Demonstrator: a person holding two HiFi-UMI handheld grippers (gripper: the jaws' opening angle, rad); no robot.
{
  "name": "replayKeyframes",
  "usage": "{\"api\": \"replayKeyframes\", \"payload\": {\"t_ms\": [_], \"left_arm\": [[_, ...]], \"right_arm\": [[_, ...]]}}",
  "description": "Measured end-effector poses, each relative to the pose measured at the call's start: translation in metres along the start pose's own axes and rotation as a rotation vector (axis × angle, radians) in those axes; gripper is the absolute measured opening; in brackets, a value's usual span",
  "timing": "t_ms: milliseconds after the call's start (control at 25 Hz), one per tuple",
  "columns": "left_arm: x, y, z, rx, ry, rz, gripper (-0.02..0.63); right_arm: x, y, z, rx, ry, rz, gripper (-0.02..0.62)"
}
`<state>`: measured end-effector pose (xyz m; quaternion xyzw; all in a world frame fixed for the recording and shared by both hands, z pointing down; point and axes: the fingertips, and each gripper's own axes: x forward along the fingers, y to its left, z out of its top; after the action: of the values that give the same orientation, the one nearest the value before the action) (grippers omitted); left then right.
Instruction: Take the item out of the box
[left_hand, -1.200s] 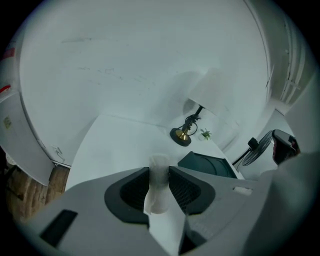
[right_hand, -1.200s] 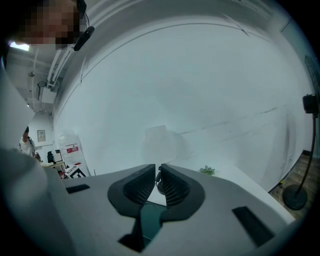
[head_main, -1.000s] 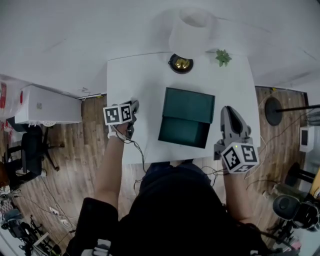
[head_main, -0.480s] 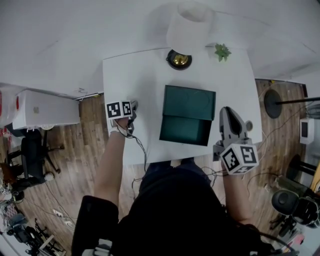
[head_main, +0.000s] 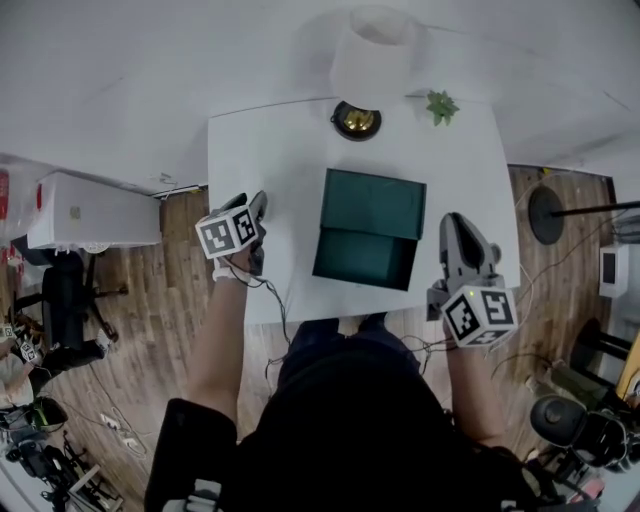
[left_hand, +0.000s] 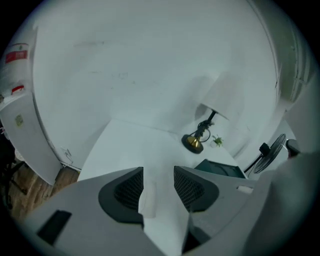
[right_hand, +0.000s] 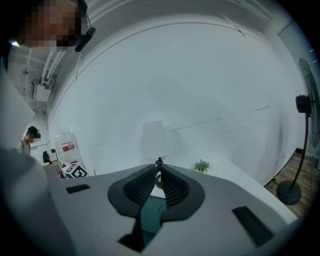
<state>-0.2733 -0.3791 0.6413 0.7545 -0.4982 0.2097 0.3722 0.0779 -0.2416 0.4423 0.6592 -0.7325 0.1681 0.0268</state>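
Note:
A dark green box (head_main: 369, 230) sits in the middle of the white table (head_main: 275, 160), its open top showing a dark inside; I cannot make out any item in it. My left gripper (head_main: 257, 206) hovers over the table left of the box, apart from it. Its jaws are opening, and in the left gripper view (left_hand: 158, 172) only white table top shows between them, with the box (left_hand: 220, 168) off to the right. My right gripper (head_main: 456, 222) stands right of the box with its jaws nearly together and nothing between them (right_hand: 158, 170); the green box (right_hand: 150, 214) shows below them.
A lamp with a white shade (head_main: 373, 62) and brass base (head_main: 358, 121) stands at the table's far edge, with a small green plant (head_main: 441, 105) to its right. A fan stand (head_main: 545, 215) is on the wooden floor to the right, and a white cabinet (head_main: 95, 210) stands to the left.
The left gripper has tilted, its marker cube swinging slightly left and toward me. The right gripper and the box have kept their places.

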Motion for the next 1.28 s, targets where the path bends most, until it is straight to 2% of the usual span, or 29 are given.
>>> {"api": "replayKeyframes", "payload": {"t_ms": [120, 360, 520, 680, 800, 1120, 1280], "left_arm": [[-0.03, -0.025, 0.025, 0.042, -0.136, -0.021, 0.184], [-0.09, -0.073, 0.071, 0.148, -0.341, -0.052, 0.181], [-0.132, -0.109, 0.103, 0.209, -0.463, -0.074, 0.179], [-0.173, -0.141, 0.124, 0.236, -0.567, -0.105, 0.171], [-0.199, -0.16, 0.135, 0.258, -0.629, -0.115, 0.163], [-0.25, -0.201, 0.154, 0.391, -0.739, -0.094, 0.155], [-0.265, -0.221, 0.165, 0.418, -0.787, -0.104, 0.15]], "right_arm": [[-0.004, 0.001, 0.003, -0.015, 0.001, 0.021, 0.037], [-0.01, 0.01, 0.02, -0.081, -0.029, 0.069, 0.012], [-0.015, 0.006, 0.041, -0.084, -0.076, 0.088, 0.011], [-0.018, 0.002, 0.065, -0.091, -0.127, 0.102, 0.009], [-0.018, 0.001, 0.082, -0.105, -0.165, 0.109, 0.009], [-0.028, 0.014, 0.131, -0.186, -0.269, 0.127, 0.009], [-0.031, 0.015, 0.155, -0.204, -0.325, 0.14, 0.009]]}}
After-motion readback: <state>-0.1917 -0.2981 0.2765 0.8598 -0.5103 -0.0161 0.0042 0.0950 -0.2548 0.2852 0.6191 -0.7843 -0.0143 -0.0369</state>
